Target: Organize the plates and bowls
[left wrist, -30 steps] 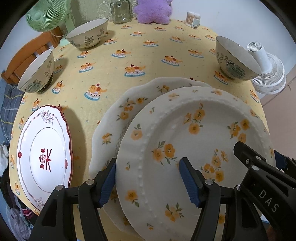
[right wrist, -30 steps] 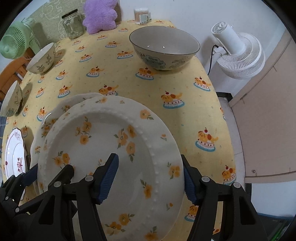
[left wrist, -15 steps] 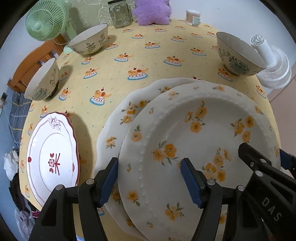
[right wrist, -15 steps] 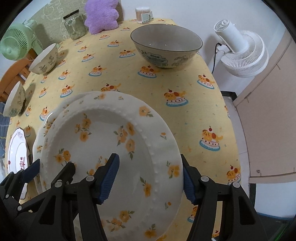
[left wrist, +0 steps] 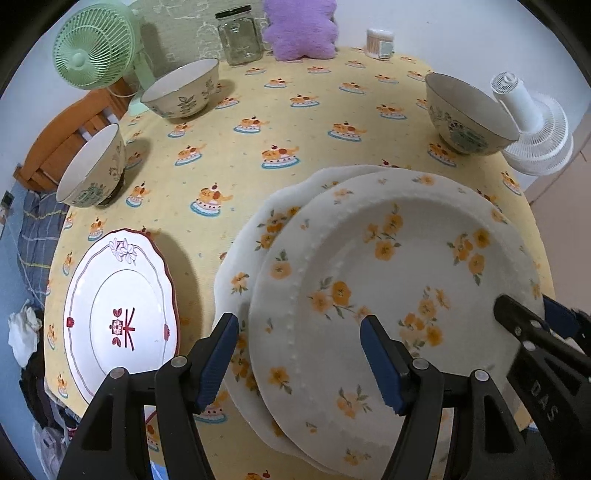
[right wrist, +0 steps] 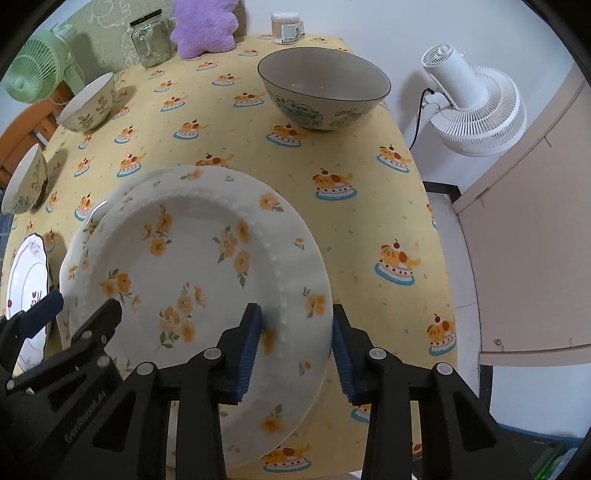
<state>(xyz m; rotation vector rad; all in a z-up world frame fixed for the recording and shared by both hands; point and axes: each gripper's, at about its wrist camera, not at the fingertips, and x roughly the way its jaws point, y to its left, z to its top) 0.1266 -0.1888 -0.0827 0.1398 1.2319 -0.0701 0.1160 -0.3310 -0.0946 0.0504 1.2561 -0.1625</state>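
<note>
A white plate with orange flowers and a beaded rim [left wrist: 391,295] [right wrist: 207,266] lies on top of a scalloped floral plate [left wrist: 251,258] [right wrist: 79,254] on the yellow tablecloth. My left gripper [left wrist: 299,354] is open, its fingers straddling the near left rim of the stack. My right gripper [right wrist: 295,345] is open, its fingers either side of the top plate's right rim. A red-trimmed white plate [left wrist: 118,317] lies at the left. Three bowls stand farther back: one right [left wrist: 465,114] [right wrist: 323,90], two left [left wrist: 181,86] [left wrist: 92,173].
At the table's far edge stand a glass jar [left wrist: 240,35], a purple plush [left wrist: 301,27] and a small container [left wrist: 380,42]. A green fan [left wrist: 94,46] is at the back left, a white fan [right wrist: 476,107] off the right edge. A beige cabinet [right wrist: 532,236] stands right.
Both grippers have drawn back and up a little, so more of the table shows. The plates have not moved. Both stay open.
</note>
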